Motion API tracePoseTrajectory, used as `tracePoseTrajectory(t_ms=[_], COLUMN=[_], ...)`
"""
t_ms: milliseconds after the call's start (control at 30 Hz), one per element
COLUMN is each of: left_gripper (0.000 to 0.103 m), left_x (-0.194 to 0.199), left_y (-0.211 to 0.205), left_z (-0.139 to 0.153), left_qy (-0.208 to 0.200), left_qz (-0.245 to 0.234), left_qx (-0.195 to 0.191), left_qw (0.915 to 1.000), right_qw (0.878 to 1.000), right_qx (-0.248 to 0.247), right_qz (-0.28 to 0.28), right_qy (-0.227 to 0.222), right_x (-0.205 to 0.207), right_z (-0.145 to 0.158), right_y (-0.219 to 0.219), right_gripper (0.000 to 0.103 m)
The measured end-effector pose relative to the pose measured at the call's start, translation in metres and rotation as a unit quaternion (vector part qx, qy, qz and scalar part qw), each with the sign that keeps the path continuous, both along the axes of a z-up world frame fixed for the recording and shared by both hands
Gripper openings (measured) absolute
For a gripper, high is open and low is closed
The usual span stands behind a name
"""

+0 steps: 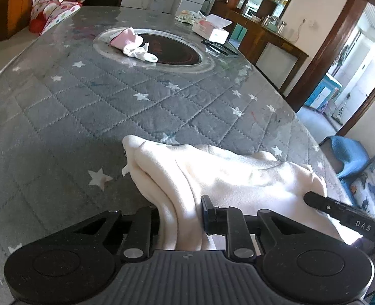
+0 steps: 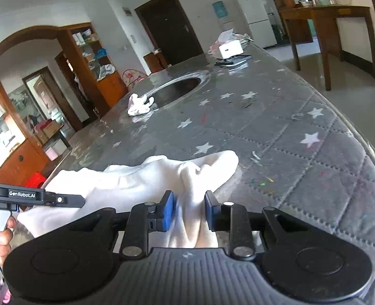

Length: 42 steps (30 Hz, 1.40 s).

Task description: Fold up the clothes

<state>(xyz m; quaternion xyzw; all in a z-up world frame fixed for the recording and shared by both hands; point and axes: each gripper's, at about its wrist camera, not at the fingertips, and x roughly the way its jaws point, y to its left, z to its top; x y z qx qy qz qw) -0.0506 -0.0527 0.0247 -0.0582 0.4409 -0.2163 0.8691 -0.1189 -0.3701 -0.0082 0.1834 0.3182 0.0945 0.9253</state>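
Observation:
A white garment (image 1: 213,175) lies bunched at the near edge of the grey star-quilted table (image 1: 85,117). My left gripper (image 1: 181,216) is shut on a thick fold of its left end. My right gripper (image 2: 189,208) is shut on the garment's (image 2: 141,178) right end. The right gripper's finger shows in the left wrist view (image 1: 340,208), and the left gripper's finger shows in the right wrist view (image 2: 60,199). A small pink and white garment (image 1: 134,45) lies on the round inset at the table's middle and also shows in the right wrist view (image 2: 139,105).
A round dark cooktop inset (image 1: 177,50) sits in the table's middle. A tissue box (image 1: 210,29) and a dark flat device (image 1: 220,48) lie at the far end. A wooden side table (image 2: 325,20) stands to the right. A blue chair (image 1: 350,155) is beside the table.

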Motion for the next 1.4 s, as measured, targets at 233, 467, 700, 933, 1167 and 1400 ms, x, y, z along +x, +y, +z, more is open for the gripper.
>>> tracePoseTrajectory(t_ms=[233,467,700,933,1167,1400], left_gripper=[0.02,0.019,0.019,0.018,0.017,0.017], left_x=[0.001,0.006,0.014,0.02,0.023,0.025], left_y=[-0.013,-0.028,-0.045,-0.064,-0.083,-0.1], left_z=[0.007,0.016,0.021,0.026,0.034,0.045], left_qy=[-0.022,-0.041,-0.051,-0.065,-0.075,-0.086], left_qz=[-0.013,-0.031,-0.045,-0.054,-0.061,-0.066], left_qx=[0.041,0.058,0.071,0.088,0.096,0.095], left_qw=[0.9988,0.997,0.9952,0.9925,0.9908,0.9896], right_qw=[1.0,0.998,0.995,0.991,0.99,0.988], right_qx=[-0.025,-0.058,-0.092,-0.126,-0.127,-0.131], right_qz=[0.0,0.001,-0.007,-0.016,-0.023,-0.039], right_qy=[-0.003,-0.028,-0.034,-0.033,-0.05,-0.065], right_x=[0.001,0.005,0.019,0.029,0.031,0.031], right_z=[0.013,0.037,0.046,0.054,0.065,0.074], right_y=[0.009,0.015,0.015,0.02,0.015,0.002], right_gripper=[0.014,0.013,0.013,0.013,0.013,0.013])
